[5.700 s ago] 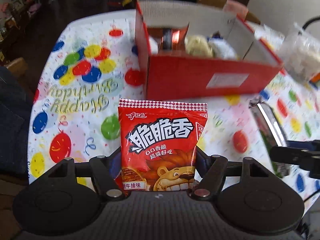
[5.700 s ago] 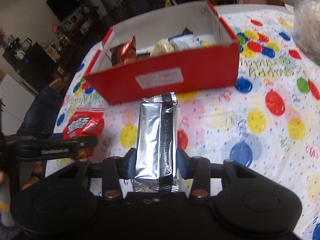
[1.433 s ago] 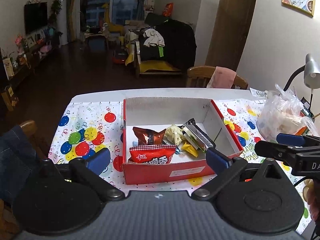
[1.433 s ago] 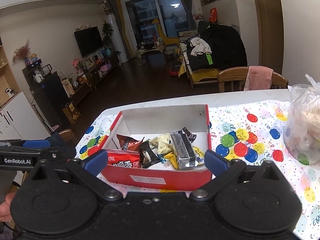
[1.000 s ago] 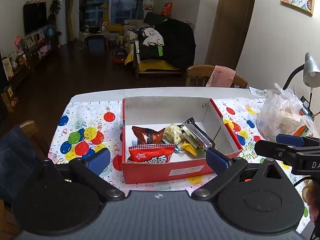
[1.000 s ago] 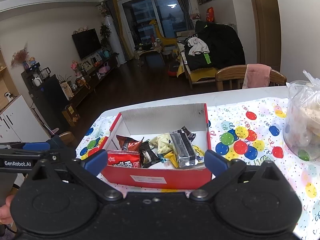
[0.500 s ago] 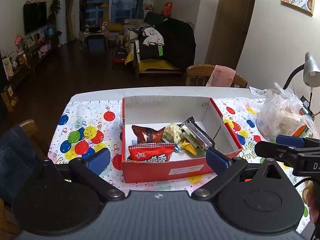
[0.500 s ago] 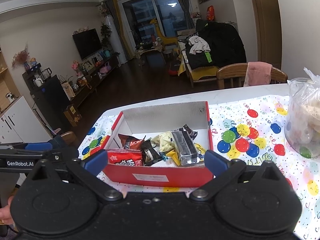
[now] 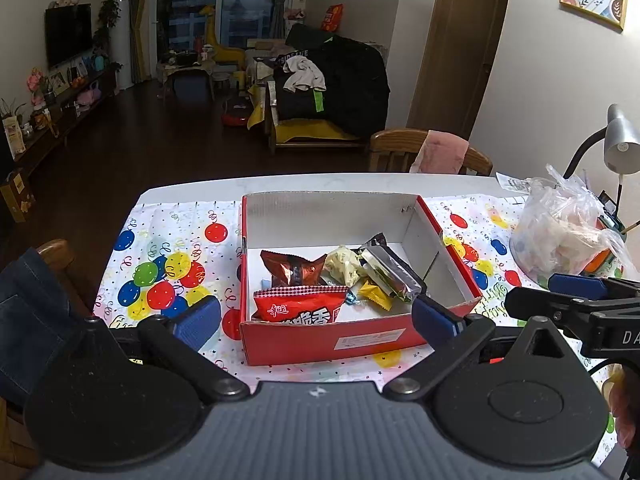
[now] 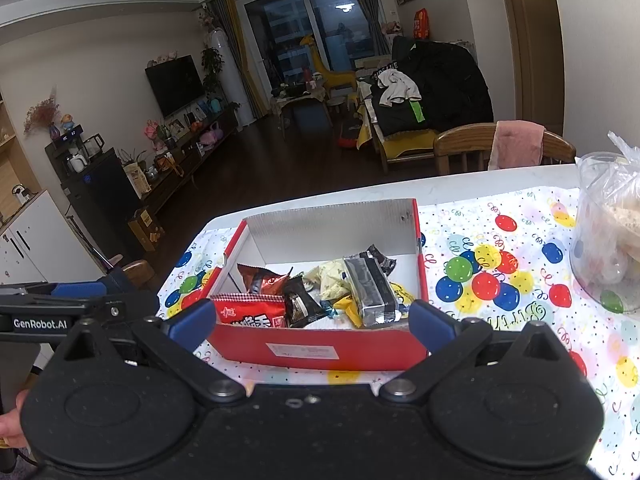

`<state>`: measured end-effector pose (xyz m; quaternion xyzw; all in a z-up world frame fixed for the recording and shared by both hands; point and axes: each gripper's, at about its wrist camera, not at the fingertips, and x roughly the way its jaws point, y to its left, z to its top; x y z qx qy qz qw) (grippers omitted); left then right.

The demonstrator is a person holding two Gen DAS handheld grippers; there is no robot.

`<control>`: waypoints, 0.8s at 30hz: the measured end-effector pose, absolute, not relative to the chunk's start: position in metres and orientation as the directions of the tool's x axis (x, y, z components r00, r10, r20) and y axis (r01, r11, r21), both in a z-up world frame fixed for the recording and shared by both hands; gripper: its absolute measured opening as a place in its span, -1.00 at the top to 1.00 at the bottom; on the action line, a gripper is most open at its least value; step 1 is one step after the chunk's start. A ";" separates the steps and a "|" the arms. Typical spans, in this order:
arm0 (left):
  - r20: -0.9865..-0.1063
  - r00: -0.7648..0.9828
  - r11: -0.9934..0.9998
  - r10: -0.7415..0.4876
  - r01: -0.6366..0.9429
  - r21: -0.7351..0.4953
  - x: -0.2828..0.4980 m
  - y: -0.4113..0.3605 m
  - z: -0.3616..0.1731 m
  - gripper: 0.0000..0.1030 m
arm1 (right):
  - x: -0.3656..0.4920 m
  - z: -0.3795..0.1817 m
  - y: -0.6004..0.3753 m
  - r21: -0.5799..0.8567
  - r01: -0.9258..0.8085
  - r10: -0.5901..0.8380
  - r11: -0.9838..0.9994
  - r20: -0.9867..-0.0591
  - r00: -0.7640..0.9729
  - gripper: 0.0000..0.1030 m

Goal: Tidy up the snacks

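A red cardboard box [image 9: 360,340] [image 10: 312,350] stands on the balloon-print tablecloth [image 9: 168,256]. Inside lie a red snack bag [image 9: 300,306] [image 10: 250,314], a silver packet [image 9: 390,270] [image 10: 372,290], a brown wrapper [image 9: 294,270], a pale wrapped sweet [image 9: 342,266] and other small snacks. My left gripper [image 9: 316,316] is open and empty, held back from the box's near side. My right gripper [image 10: 312,322] is open and empty, also near the box front. Each gripper shows at the edge of the other's view.
A clear plastic bag of food [image 9: 560,236] [image 10: 608,232] sits on the table to the right. A desk lamp [image 9: 620,140] stands behind it. A wooden chair with a pink cloth [image 9: 436,156] is at the far table edge. Jeans hang on a chair at left [image 9: 28,304].
Since 5.7 s ago both grippers let go of the red snack bag and the silver packet, which now lie in the box, and pulled back. Over the last second they barely moved.
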<state>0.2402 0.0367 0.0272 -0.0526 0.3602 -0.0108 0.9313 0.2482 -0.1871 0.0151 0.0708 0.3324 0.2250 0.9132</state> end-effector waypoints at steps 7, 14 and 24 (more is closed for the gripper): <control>-0.672 0.738 0.994 -0.060 -0.015 -0.106 0.240 0.035 0.026 -0.99 | 0.247 0.013 -0.187 0.278 -0.363 0.457 0.889 -0.580 0.675 -1.00; -0.671 0.739 0.994 -0.059 -0.016 -0.105 0.240 0.035 0.026 -0.99 | 0.248 0.013 -0.187 0.277 -0.364 0.457 0.889 -0.580 0.675 -1.00; -0.672 0.738 0.994 -0.068 -0.005 -0.106 0.239 0.034 0.026 -0.99 | 0.244 0.009 -0.186 0.272 -0.361 0.452 0.892 -0.589 0.670 -1.00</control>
